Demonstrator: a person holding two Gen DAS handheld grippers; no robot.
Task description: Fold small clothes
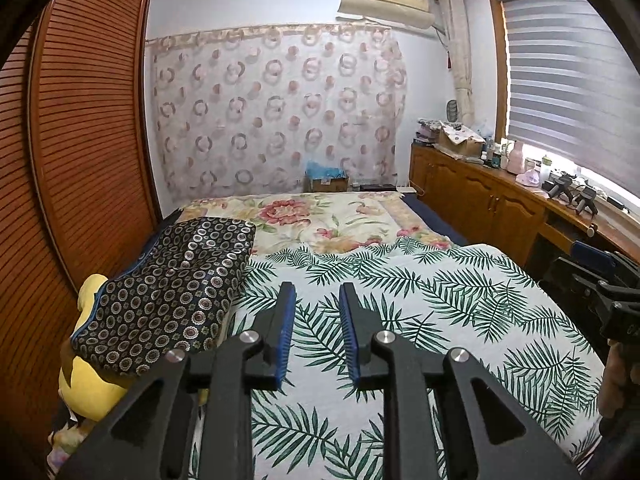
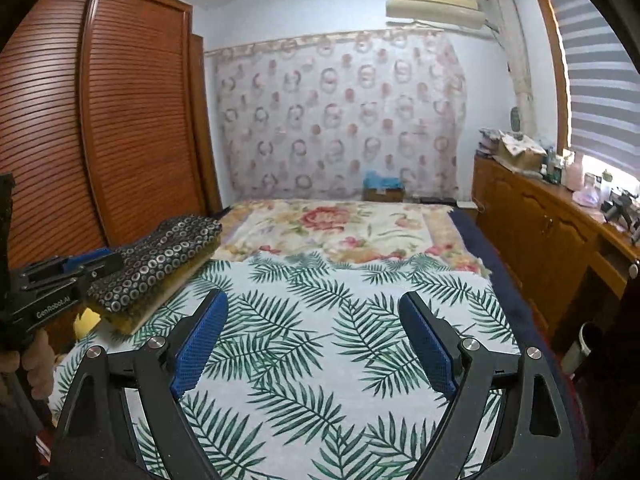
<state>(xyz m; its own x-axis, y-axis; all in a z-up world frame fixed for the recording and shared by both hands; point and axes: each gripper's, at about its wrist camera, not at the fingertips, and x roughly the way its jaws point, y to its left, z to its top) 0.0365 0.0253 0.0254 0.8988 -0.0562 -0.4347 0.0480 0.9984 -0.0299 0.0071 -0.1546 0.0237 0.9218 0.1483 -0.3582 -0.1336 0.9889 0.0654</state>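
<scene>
No small garment shows in either view. A bed covered by a white sheet with green palm leaves (image 1: pixel 400 320) fills the foreground; it also shows in the right wrist view (image 2: pixel 320 340). My left gripper (image 1: pixel 317 292) hovers over the sheet, its blue-padded jaws a narrow gap apart and empty. My right gripper (image 2: pixel 314 302) is wide open and empty above the same sheet. The left gripper also appears at the left edge of the right wrist view (image 2: pixel 60 280), and the right gripper at the right edge of the left wrist view (image 1: pixel 600 280).
A dark cushion with circle print (image 1: pixel 168 292) lies at the bed's left over a yellow plush toy (image 1: pixel 88 384). A floral blanket (image 1: pixel 320 220) covers the far end. A louvered wooden wardrobe (image 1: pixel 80 140) stands left; a cluttered wooden cabinet (image 1: pixel 500 196) runs along the right.
</scene>
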